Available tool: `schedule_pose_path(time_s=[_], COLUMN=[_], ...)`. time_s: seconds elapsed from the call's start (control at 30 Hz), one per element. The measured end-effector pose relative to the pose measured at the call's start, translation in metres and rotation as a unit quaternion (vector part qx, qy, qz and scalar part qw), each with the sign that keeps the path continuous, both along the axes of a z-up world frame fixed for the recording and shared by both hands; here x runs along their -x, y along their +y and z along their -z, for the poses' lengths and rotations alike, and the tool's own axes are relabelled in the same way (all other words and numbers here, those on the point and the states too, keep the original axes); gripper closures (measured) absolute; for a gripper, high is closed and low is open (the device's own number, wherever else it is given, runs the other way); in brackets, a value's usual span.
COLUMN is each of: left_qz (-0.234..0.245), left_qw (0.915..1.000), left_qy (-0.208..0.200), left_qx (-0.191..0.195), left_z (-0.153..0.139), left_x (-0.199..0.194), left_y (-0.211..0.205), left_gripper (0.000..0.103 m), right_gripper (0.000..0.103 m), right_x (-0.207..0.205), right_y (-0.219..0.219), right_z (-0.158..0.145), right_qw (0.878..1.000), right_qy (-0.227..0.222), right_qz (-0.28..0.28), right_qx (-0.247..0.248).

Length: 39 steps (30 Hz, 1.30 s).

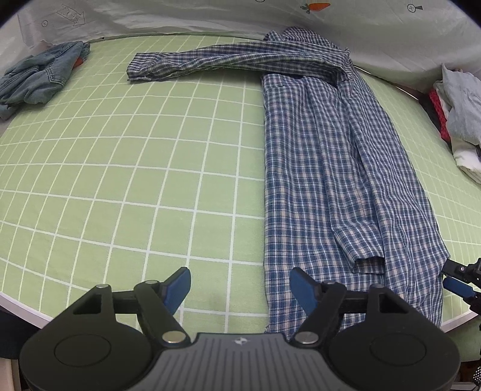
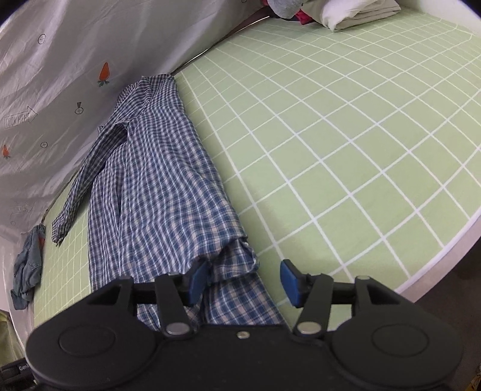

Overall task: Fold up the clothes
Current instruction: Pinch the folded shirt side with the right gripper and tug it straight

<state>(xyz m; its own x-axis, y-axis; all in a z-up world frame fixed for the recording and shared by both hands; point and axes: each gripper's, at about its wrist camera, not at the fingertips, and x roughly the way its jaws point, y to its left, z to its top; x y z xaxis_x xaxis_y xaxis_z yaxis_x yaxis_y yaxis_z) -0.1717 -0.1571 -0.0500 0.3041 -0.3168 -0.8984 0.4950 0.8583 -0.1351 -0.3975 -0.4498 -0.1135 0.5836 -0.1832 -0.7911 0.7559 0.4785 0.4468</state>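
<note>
The plaid shirt [image 1: 336,168] lies lengthwise on the desk [image 1: 150,168], its hem under both grippers; the left gripper [image 1: 240,288] and right gripper [image 2: 245,281] have fingers apart, holding nothing.

Blue-white plaid shirt [image 1: 330,156]; green white-gridded cloth [image 1: 135,168]; faded blue denim [image 1: 39,75]

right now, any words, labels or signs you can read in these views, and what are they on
"LOOK HERE" inside an arrow outline, on the white sheet behind the table.
Arrow print on the same sheet, left wrist view: too blurred to read.
"Gen", cut off, on a dark object at the frame's bottom left.
</note>
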Motion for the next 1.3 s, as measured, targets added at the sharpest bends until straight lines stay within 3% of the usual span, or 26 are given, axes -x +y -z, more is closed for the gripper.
schedule_pose_path(time_s=[0.07, 0.17, 0.23, 0.47, 0.63, 0.93, 1.1, 1.17, 1.3], left_qz=[-0.001, -0.001, 0.000, 0.006, 0.000, -0.026, -0.027, -0.024, -0.021], left_qw=[1.0000, 1.0000, 1.0000, 0.9999, 0.9999, 0.9996, 0.9996, 0.9996, 0.9997], left_qy=[0.001, 0.002, 0.002, 0.009, 0.013, 0.008, 0.007, 0.008, 0.015], left_qx=[0.001, 0.001, 0.002, 0.005, 0.004, 0.009, 0.008, 0.007, 0.003], left_z=[0.000, 0.001, 0.002, 0.009, 0.014, 0.010, 0.010, 0.011, 0.015], left_x=[-0.001, -0.002, -0.002, 0.002, -0.001, -0.009, -0.011, -0.011, -0.014], left_y=[0.001, 0.002, 0.002, 0.001, 0.003, 0.008, 0.007, 0.007, 0.007], left_gripper=[0.030, 0.030, 0.030, 0.030, 0.030, 0.030, 0.030, 0.030, 0.030], right_gripper=[0.077, 0.094, 0.099, 0.100, 0.100, 0.100, 0.100, 0.100, 0.100], right_x=[-0.002, -0.002, 0.000, 0.022, 0.034, 0.020, 0.034, 0.041, 0.052], right_y=[0.001, 0.001, 0.003, -0.001, -0.006, -0.004, -0.008, -0.008, -0.008], right_z=[-0.002, -0.004, -0.006, -0.017, 0.006, -0.001, 0.000, -0.003, 0.005], right_qw=[1.000, 1.000, 1.000, 0.999, 0.998, 0.999, 0.999, 0.999, 0.997], right_qy=[-0.001, -0.001, -0.007, -0.032, -0.001, 0.044, 0.032, 0.001, 0.021], right_qz=[-0.004, -0.013, -0.019, 0.017, 0.053, 0.004, 0.019, 0.037, 0.054], right_qx=[0.002, 0.007, 0.010, 0.003, -0.038, -0.005, -0.025, -0.038, -0.054])
